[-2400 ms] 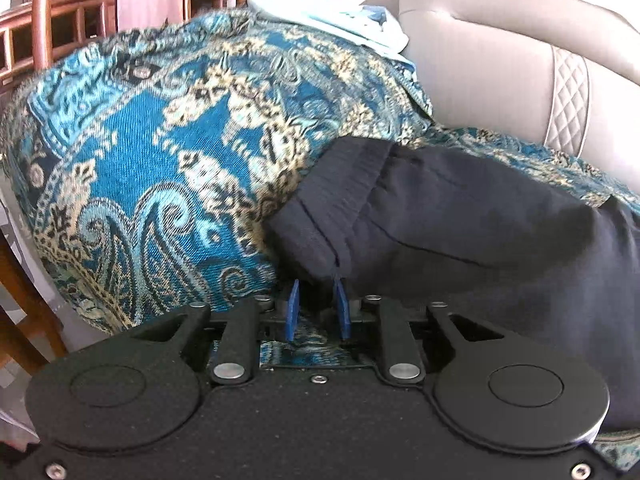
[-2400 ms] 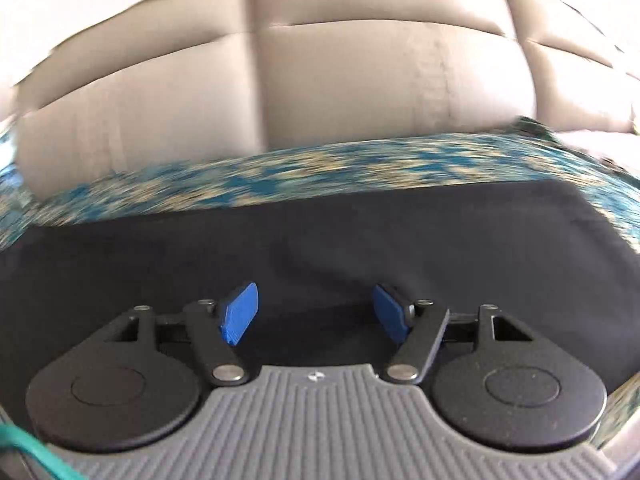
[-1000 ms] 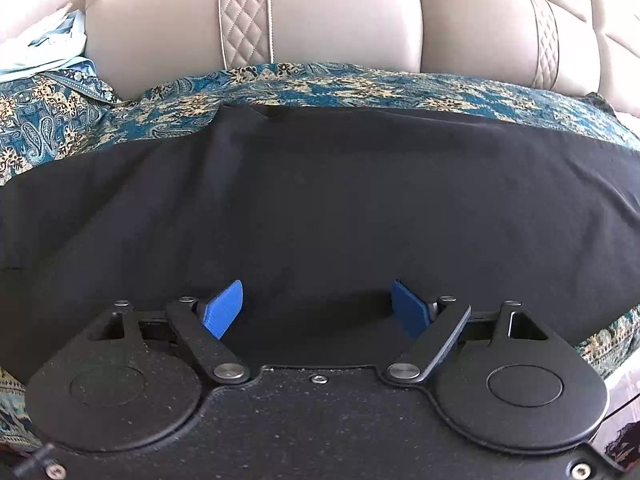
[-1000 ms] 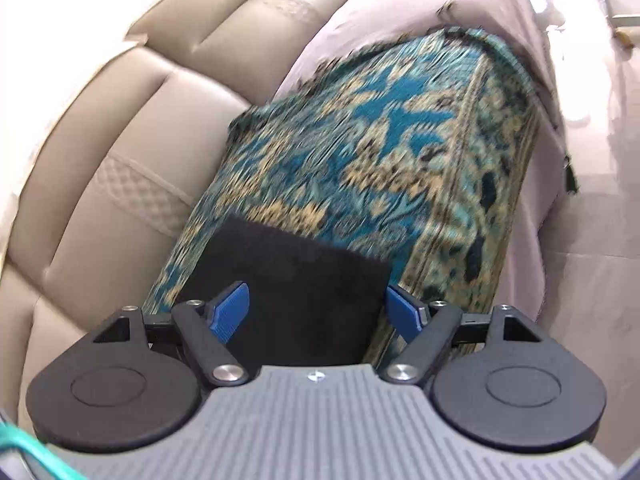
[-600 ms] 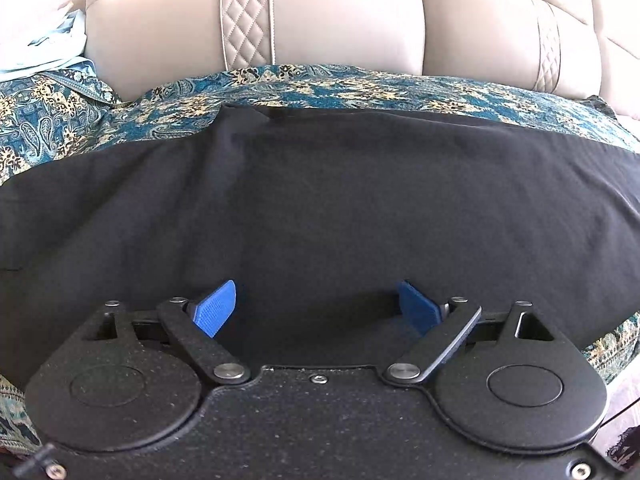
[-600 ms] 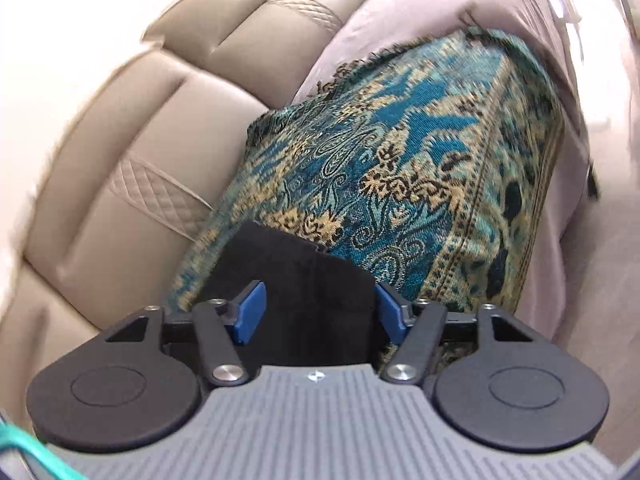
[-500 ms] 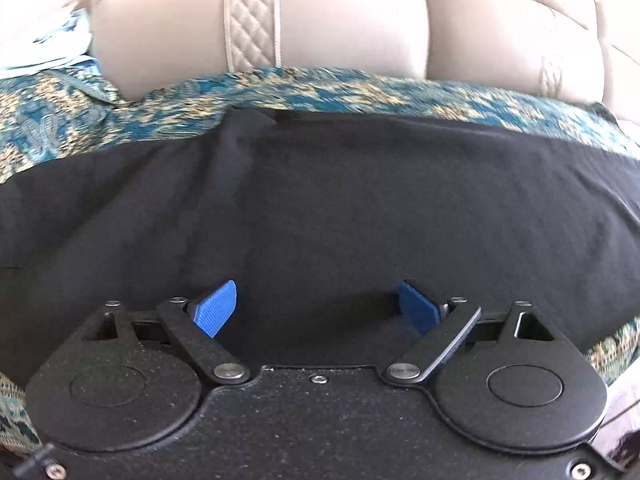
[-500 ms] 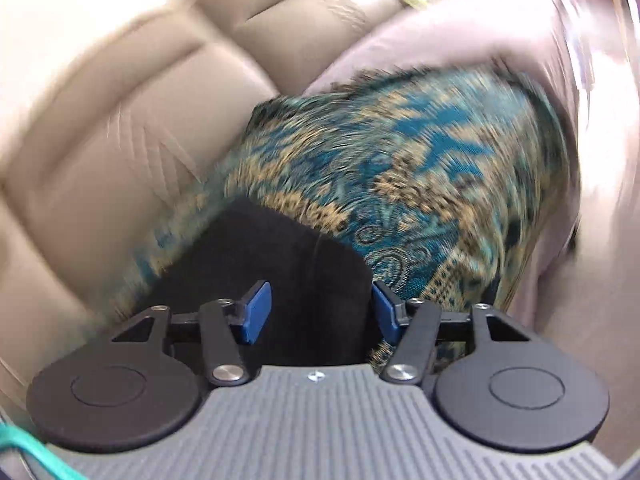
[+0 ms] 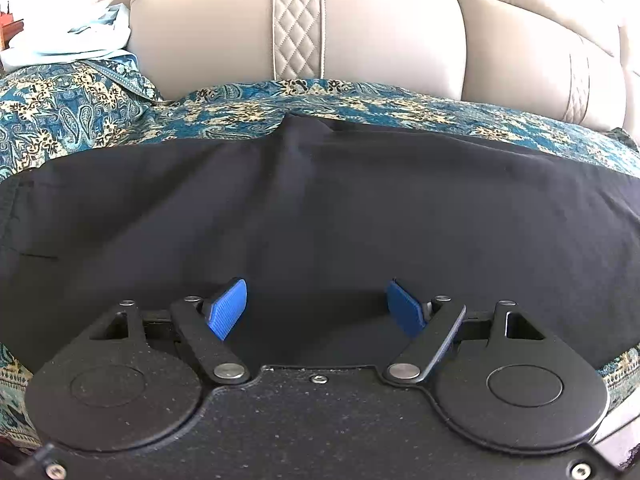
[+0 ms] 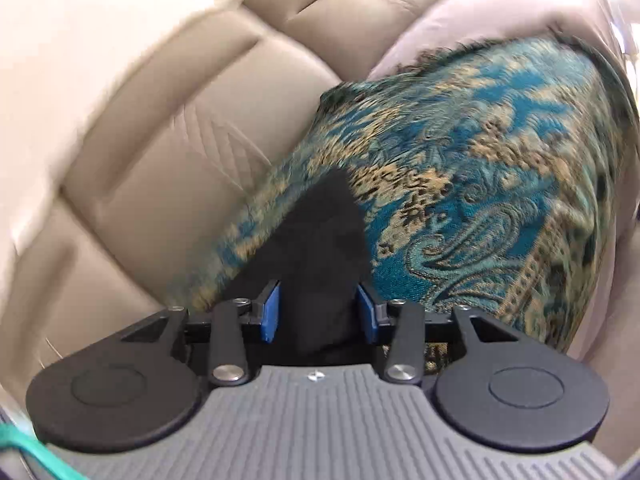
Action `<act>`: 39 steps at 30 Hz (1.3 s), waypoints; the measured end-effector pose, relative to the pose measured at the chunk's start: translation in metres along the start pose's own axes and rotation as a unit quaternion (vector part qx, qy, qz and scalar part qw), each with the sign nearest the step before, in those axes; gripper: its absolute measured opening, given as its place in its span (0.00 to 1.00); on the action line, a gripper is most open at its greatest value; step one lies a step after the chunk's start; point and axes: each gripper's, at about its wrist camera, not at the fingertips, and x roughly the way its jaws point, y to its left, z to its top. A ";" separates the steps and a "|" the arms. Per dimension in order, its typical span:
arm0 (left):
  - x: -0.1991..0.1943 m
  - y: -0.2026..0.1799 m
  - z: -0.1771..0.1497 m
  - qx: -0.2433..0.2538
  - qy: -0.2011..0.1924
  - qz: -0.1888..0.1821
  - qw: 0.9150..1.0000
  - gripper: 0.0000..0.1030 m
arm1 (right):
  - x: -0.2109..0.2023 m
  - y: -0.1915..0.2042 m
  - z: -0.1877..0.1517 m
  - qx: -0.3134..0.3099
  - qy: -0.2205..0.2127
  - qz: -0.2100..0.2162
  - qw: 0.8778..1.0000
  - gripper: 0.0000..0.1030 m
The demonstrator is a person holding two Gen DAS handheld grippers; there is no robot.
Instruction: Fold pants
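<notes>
Black pants [image 9: 320,200] lie spread flat across the teal patterned throw [image 9: 360,108] on the sofa seat. My left gripper [image 9: 316,300] hovers over their near edge. Its jaws are wide and closing, with only flat cloth below them and nothing pinched. In the right wrist view, a narrow end of the pants [image 10: 324,240] is bunched into a ridge. It runs up between the blue pads [image 10: 270,312] of my right gripper [image 10: 318,308]. Those jaws are closing, and both pads touch the gathered cloth.
The beige leather sofa back [image 9: 380,40] rises just behind the pants. A pile of pale blue cloth [image 9: 72,40] sits at the far left. In the right wrist view the throw [image 10: 480,200] drapes over the seat's end, beside a pinkish cover [image 10: 500,12].
The right jaws have narrowed from wide apart onto the pants' end, which went from a flat panel to a bunched ridge. The left gripper slid a little along the pants, jaws slightly narrower.
</notes>
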 end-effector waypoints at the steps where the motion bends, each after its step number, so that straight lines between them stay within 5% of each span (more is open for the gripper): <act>1: 0.000 0.000 0.000 0.001 0.000 0.000 1.000 0.75 | -0.005 -0.005 0.001 0.015 -0.009 -0.009 1.000 0.49; 5: 0.001 0.000 -0.002 0.005 -0.005 0.000 1.000 0.76 | -0.017 -0.017 0.008 0.011 -0.020 -0.058 0.998 0.52; 9: 0.001 0.000 -0.002 0.007 -0.008 -0.002 1.000 0.76 | -0.015 -0.015 0.006 -0.046 0.013 -0.102 0.994 0.56; 13: 0.000 -0.001 -0.003 0.007 -0.008 -0.001 1.000 0.76 | -0.021 -0.018 0.004 -0.026 0.023 -0.078 0.996 0.56; 16: 0.000 -0.001 -0.004 0.008 -0.011 0.001 1.000 0.77 | -0.018 -0.033 0.005 0.056 0.043 -0.008 0.997 0.58; 28: 0.001 -0.001 -0.005 0.014 -0.011 -0.001 1.000 0.78 | -0.029 -0.033 -0.012 0.089 0.112 0.029 0.989 0.65; 36: 0.002 -0.001 -0.005 0.014 -0.010 -0.002 1.000 0.80 | -0.004 -0.039 0.008 0.104 0.055 0.028 0.993 0.66; 39: 0.002 -0.001 -0.005 0.015 -0.011 -0.001 1.000 0.80 | 0.003 -0.032 0.009 0.090 0.035 0.009 0.995 0.58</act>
